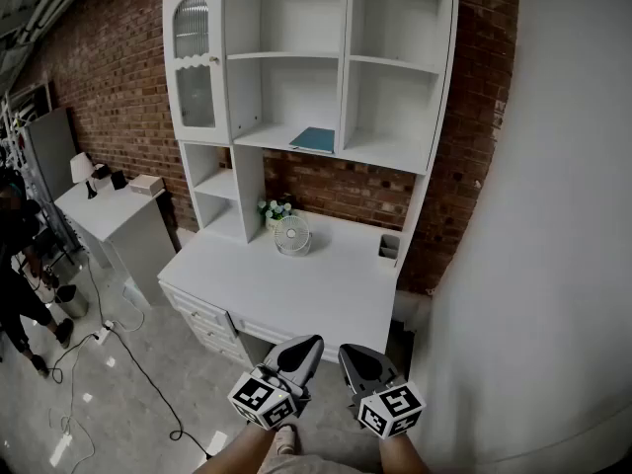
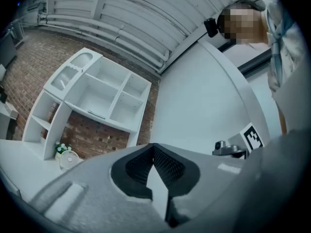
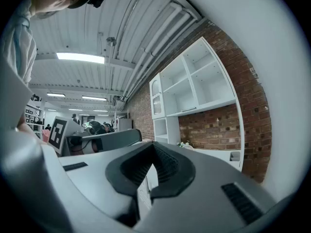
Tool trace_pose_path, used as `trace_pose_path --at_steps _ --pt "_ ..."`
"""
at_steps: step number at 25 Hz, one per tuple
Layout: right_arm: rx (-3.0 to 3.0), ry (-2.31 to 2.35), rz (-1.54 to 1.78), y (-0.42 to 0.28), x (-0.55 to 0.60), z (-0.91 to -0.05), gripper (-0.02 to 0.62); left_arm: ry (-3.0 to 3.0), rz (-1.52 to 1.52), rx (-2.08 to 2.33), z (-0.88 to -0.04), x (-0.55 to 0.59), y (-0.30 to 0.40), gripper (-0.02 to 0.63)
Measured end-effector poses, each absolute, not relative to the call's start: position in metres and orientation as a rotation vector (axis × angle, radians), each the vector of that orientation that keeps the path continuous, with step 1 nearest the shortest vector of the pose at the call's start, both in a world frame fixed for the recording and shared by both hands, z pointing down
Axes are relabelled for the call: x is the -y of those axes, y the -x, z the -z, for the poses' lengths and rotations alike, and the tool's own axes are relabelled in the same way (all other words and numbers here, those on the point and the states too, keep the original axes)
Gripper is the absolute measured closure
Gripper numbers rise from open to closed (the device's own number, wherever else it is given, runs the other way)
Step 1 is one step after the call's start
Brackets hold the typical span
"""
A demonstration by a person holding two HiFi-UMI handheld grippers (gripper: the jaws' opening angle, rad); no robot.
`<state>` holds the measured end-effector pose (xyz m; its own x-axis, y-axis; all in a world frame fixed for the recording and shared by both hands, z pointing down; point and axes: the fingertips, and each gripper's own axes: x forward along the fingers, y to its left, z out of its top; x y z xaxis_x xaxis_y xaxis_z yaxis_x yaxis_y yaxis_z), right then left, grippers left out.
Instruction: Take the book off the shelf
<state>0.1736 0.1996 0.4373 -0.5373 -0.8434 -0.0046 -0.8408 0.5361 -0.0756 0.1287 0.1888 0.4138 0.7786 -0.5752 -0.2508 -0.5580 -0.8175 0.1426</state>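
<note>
One book (image 1: 313, 139) is laid flat on the shelf (image 1: 263, 138), far beyond left claw (image 1: 307, 344) and right claw (image 1: 349, 353), both closed, nothing held; desk (image 1: 296, 289) with fan (image 1: 292, 235) is set between.

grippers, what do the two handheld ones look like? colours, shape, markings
Both match. The left gripper and right gripper have smooth grey shells tapering to dark jaws. Each carries a white cube printed with black square markers: the left cube and the right cube. In the gripper views, the pads are black and finely ribbed, set in a dark rounded surround.
</note>
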Motion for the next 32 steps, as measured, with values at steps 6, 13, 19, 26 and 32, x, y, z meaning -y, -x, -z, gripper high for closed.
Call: trace_pose_path --at_steps 6,13,19,26,32 --pt "-2.712 1.490 0.114 -0.174 -0.202 -0.438 0.581 -2.898 0.432 0.929 -0.414 -0.191 -0.129 0.597" --pt "-2.719 1.479 0.115 -0.172 -0.199 -0.441 0.581 -2.892 0.432 0.943 -0.419 -0.189 -0.125 0.597" --pt "-2.719 1.407 0.135 -0.164 -0.198 -0.439 0.578 -2.887 0.432 0.950 -0.420 -0.187 -0.124 0.597" --pt "-2.738 1.392 0.152 -0.162 -0.194 -0.442 0.578 -2.875 0.416 0.953 -0.423 -0.184 -0.123 0.597" --pt "-2.777 1.384 0.145 -0.158 -0.184 -0.448 0.577 -2.873 0.402 0.953 -0.427 -0.174 -0.122 0.597"
